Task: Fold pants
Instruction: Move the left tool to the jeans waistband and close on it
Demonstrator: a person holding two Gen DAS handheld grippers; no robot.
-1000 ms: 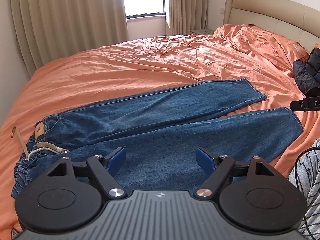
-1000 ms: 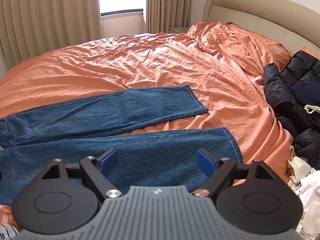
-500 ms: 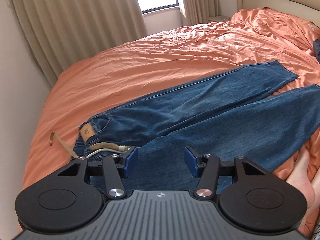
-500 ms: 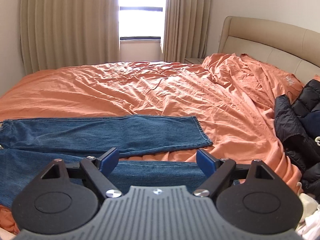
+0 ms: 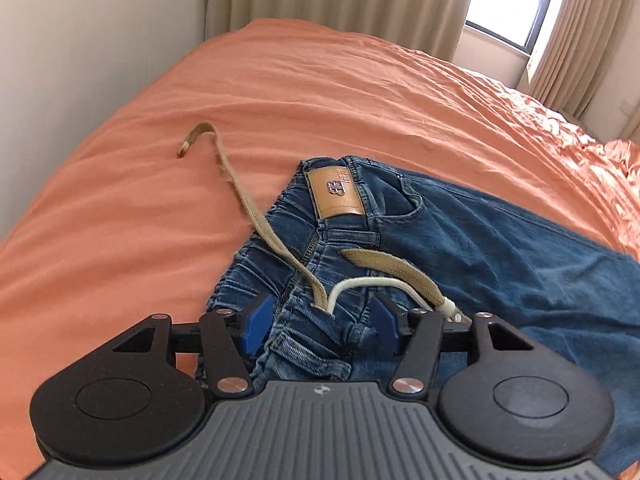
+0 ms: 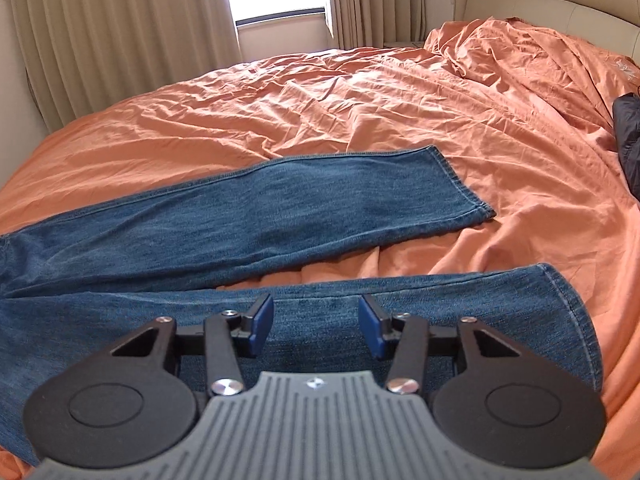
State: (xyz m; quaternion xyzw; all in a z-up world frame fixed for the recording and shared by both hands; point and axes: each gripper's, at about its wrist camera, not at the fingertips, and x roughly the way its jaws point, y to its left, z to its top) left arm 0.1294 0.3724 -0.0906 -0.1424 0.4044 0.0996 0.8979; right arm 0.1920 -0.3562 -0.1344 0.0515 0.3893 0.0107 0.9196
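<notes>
Blue jeans lie spread on the orange bed. In the left wrist view I see their waistband (image 5: 304, 248) with a tan leather patch (image 5: 336, 194) and a tan drawstring (image 5: 240, 196) trailing onto the sheet. My left gripper (image 5: 318, 322) is open, its blue pads on either side of the bunched near waistband. In the right wrist view the two legs lie apart: the far leg (image 6: 280, 208) and the near leg (image 6: 460, 304). My right gripper (image 6: 316, 326) is open just above the near leg, near its hem end.
The orange sheet (image 6: 360, 100) is wrinkled and rises in a heap toward the beige headboard (image 6: 560, 8). A dark jacket (image 6: 628, 136) lies at the right edge. Curtains (image 6: 120, 40) and a wall (image 5: 80, 60) border the bed's far and left sides.
My left gripper has swung left and down to the waistband and now straddles it. My right gripper has dropped closer over the near leg and its jaws have narrowed a little.
</notes>
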